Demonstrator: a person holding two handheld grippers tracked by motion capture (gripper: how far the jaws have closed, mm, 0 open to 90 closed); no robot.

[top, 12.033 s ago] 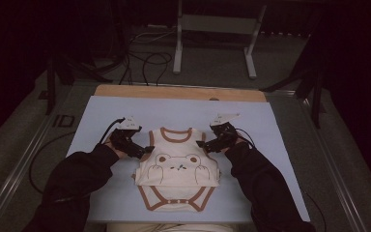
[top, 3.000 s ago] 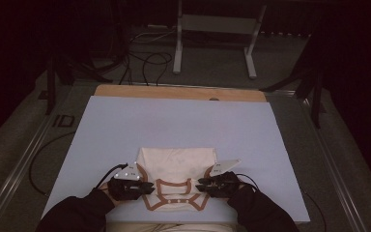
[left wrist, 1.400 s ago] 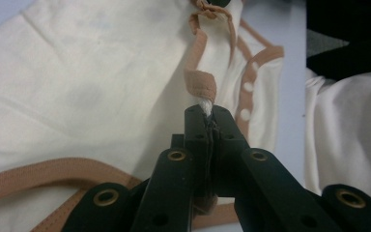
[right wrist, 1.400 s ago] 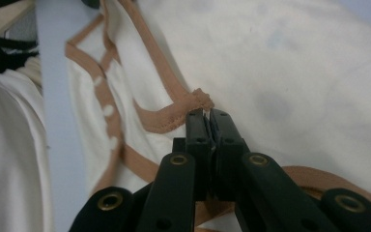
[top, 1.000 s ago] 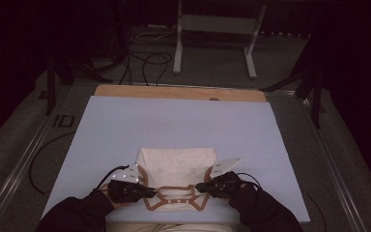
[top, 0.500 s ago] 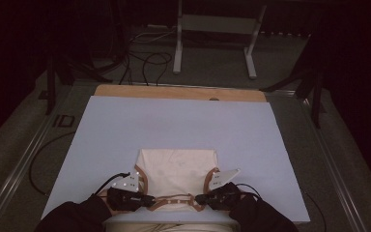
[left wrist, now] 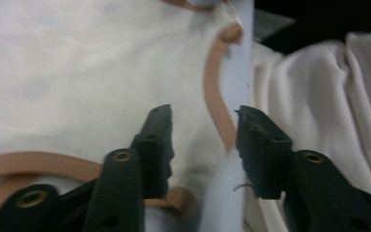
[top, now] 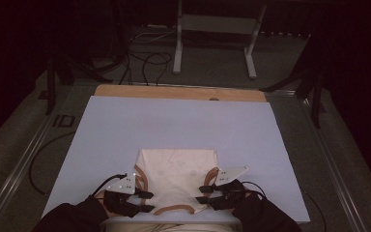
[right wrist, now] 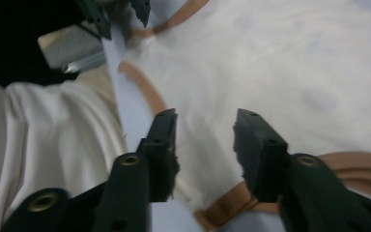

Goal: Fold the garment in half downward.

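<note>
A cream baby bodysuit [top: 178,174] with brown trim lies folded, plain side up, on the pale blue mat [top: 125,125] near its front edge. My left gripper [top: 146,201] rests at the garment's near left corner and my right gripper [top: 204,193] at its near right corner. Both have just been opening. In the left gripper view the left gripper [left wrist: 203,133] stands open over a strip of brown trim [left wrist: 215,96] and the mat. The right gripper [right wrist: 204,137] stands open above cream cloth [right wrist: 280,63]. Neither pair of pads presses on the fabric.
The person's cream clothing [left wrist: 328,96] hangs just past the mat's front edge. A wooden strip [top: 178,93] borders the far side of the mat. Beyond it are a metal stand [top: 212,29] and cables [top: 140,58] on the floor.
Both hands slid slightly toward the front edge with the garment's near hem. Both pairs of jaws, shut on the hem before, now stand parted off the cloth.
</note>
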